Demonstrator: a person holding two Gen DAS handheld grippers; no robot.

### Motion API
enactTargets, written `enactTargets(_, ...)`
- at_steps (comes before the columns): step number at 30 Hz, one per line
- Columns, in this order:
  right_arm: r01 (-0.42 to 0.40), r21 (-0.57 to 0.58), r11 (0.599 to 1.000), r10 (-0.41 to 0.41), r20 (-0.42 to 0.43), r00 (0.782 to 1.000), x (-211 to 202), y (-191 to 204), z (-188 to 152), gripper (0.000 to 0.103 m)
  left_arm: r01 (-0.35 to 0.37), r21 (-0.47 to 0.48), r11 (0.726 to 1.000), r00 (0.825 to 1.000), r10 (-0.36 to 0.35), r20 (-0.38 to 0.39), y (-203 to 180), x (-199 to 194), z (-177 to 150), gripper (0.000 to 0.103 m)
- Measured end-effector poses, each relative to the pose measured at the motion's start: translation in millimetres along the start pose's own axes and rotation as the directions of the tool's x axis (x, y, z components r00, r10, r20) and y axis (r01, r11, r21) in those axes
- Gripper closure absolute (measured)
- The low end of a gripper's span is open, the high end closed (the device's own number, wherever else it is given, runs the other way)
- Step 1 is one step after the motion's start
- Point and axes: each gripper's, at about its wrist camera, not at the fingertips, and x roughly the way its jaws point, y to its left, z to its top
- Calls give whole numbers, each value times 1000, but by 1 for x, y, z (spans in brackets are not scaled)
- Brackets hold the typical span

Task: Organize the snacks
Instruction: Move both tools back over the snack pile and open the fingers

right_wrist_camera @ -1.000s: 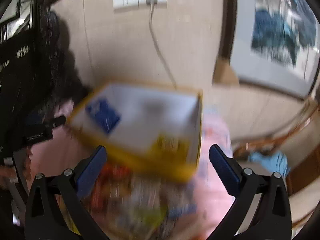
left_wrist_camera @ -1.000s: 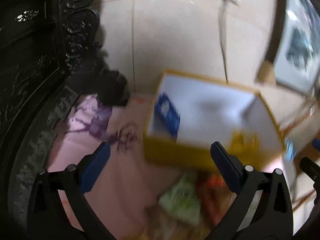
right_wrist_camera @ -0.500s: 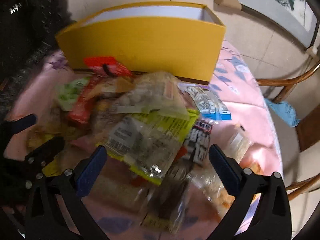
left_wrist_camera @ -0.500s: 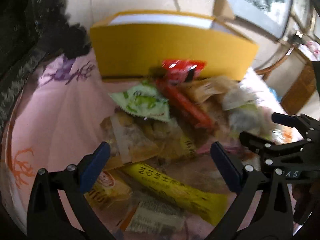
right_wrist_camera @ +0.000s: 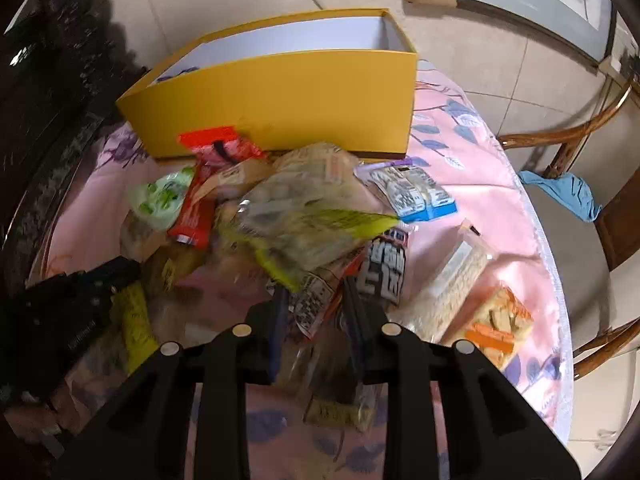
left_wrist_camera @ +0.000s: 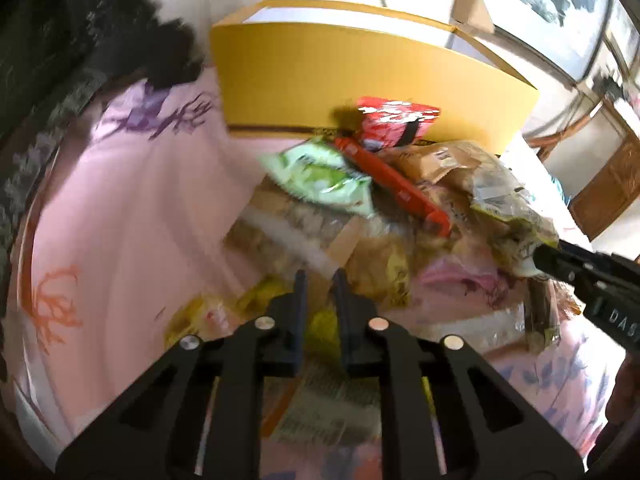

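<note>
Both grippers have just been closing on the snack heap. Left gripper (left_wrist_camera: 320, 280) is nearly shut, jaws a narrow slot apart with a yellowish clear packet (left_wrist_camera: 372, 264) at the tips; blur hides whether film is really pinched, so the grip is prob marginal. Right gripper (right_wrist_camera: 314, 300) is clamped on the lower edge of a printed wrapper (right_wrist_camera: 316, 300) that sits betw its jaws, under the yellow-green bag (right_wrist_camera: 312, 232).

Risks:
- Right has only an edge of film, w/ other packs lying on it; lifting may drag the bag above or the black-white pack (right_wrist_camera: 386, 270) just right of the jaws, or the wrapper slips out
- Left may come up empty or with two layers, since the packets overlap at its tips
- Both tools work the same heap close together; the other tool shows at the frame edge in each view, so a clash is possible
- Slick film + soft cloth (right_wrist_camera: 480, 152): packs can slide toward the table edge

Snacks: crinkly mixed packets piled just ahead of both sets of fingers, incl a green pack (left_wrist_camera: 324, 176) and a red stick (left_wrist_camera: 396, 188) beyond the left tips. The yellow box (right_wrist_camera: 280, 96) stands open past the heap, a red pack (right_wrist_camera: 218, 146) leaning on its front wall
</note>
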Motion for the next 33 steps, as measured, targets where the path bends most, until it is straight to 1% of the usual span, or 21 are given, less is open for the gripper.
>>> enactTargets(3, -5, 14, 1000, 5, -7, 1000, -7, -3, -6, 77, 23, -15, 1000, 1000, -23, -11, 8, -9, -7, 97)
enactTargets(5, -6, 14, 1000, 6, -2, 1000, -12, -3, -4, 77, 42, -10, 999, 999, -43, -8, 9, -15, -8, 98)
enactTargets(8, -8, 29, 1000, 7, 23, 1000, -31, -7, 1, 78, 70, 2, 998, 998, -71, 4, 13, -25, -7, 99)
enactTargets(13, -40, 74, 996, 35, 73, 997, -58, -14, 7, 78, 123, -38, 992, 992, -123, 3, 26, -40, -7, 99)
enactTargets(15, -25, 76, 997, 19, 85, 996, -68, -14, 6, 78, 142, -37, 989, 990, -142, 7, 30, -48, -7, 99)
enactTargets(18, -49, 88, 995, 39, 112, 993, -87, -14, 7, 78, 134, -11, 991, 991, -134, 15, 32, -65, -8, 99)
enactTargets(20, -51, 84, 995, 39, 145, 989, -101, -13, 8, 81, 129, -3, 992, 991, -129, 35, 34, -79, -7, 99)
enactTargets(22, -64, 80, 995, 49, 179, 983, -114, -12, 13, 81, 138, -1, 990, 988, -138, 63, 35, -93, -3, 99)
enactTargets(24, -90, 87, 992, 70, 214, 974, -126, -12, 20, 81, 146, 8, 989, 985, -146, 93, 36, -105, 1, 99)
enactTargets(26, -111, 76, 991, 89, 245, 965, -137, -11, 26, 81, 134, 18, 991, 985, -135, 111, 35, -116, 6, 99)
enactTargets(29, -110, 55, 992, 90, 287, 954, -149, -9, 31, 81, 144, 23, 989, 977, -146, 153, 38, -131, 10, 99)
enactTargets(30, -113, 52, 992, 92, 297, 950, -152, -10, 33, 81, 136, 19, 991, 978, -137, 160, 40, -132, 10, 99)
enactTargets(31, -120, 54, 991, 98, 303, 948, -154, -11, 34, 81, 104, 11, 994, 983, -105, 151, 42, -130, 10, 99)
enactTargets(32, -128, 59, 990, 104, 308, 946, -156, -12, 34, 81, 74, 8, 997, 990, -75, 123, 44, -124, 9, 90)
enactTargets(33, -137, 61, 989, 111, 313, 943, -158, -13, 33, 81, 52, 7, 999, 993, -52, 103, 44, -118, 7, 43)
